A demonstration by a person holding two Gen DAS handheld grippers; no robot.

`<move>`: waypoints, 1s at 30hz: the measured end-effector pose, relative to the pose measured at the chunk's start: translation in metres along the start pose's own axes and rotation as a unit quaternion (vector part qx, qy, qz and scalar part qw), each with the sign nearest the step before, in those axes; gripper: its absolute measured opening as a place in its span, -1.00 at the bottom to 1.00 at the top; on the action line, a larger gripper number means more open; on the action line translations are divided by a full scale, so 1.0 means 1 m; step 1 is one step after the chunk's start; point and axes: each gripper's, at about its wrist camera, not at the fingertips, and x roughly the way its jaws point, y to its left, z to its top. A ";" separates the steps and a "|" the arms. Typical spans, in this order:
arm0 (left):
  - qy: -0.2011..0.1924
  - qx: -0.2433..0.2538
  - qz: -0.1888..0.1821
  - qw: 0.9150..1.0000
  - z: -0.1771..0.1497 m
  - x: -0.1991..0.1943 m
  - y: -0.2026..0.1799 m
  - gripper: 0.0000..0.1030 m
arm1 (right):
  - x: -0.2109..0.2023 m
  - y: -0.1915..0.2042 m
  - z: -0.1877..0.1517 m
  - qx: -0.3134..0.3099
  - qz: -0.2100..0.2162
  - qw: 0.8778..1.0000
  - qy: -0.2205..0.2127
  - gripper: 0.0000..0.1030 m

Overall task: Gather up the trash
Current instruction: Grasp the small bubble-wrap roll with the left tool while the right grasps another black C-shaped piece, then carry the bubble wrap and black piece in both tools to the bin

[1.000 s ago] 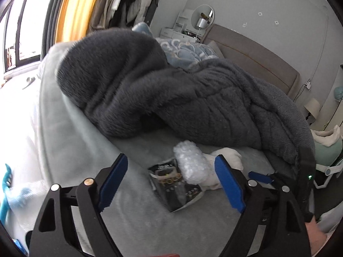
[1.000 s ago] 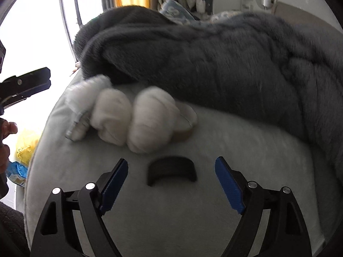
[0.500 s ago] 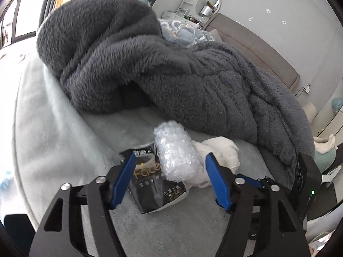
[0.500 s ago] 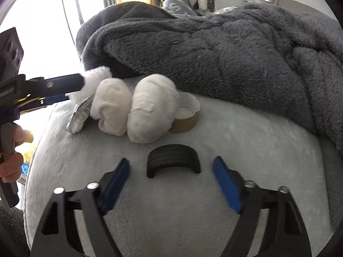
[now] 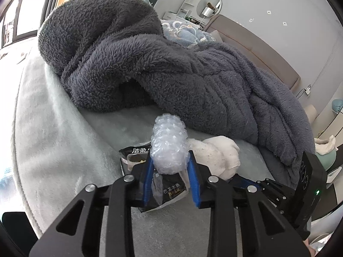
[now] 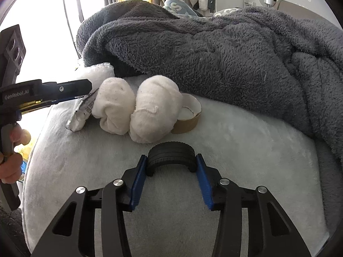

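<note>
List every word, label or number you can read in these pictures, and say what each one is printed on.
"GenRobot.AI": white lettering on the side of the left gripper, seen from the right wrist.
"洁柔": white characters on the top edge of the black packet.
"古龙水香": on the packet's lower part; the line beneath starts with "8", the rest blurred.
Small print on the silver wrapper: too small to read.

Left tool (image 5: 170,167) seemingly clamped on bubble wrap roll (image 5: 169,144)

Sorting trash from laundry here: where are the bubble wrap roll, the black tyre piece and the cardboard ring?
bubble wrap roll (image 5: 168,141), left wrist view, its middle
black tyre piece (image 6: 171,152), right wrist view, ribbed top
cardboard ring (image 6: 188,124), right wrist view, brown outer wall
</note>
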 end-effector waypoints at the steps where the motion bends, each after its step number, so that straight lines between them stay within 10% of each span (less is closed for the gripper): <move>1: -0.001 0.005 0.002 1.000 0.001 -0.002 -0.001 -0.38 | -0.001 0.001 0.001 0.000 0.000 1.000 -0.001 -0.11; 30: -0.006 0.092 0.080 0.993 -0.038 -0.071 0.021 -0.39 | -0.046 0.081 0.056 -0.017 0.085 0.994 -0.071 -0.11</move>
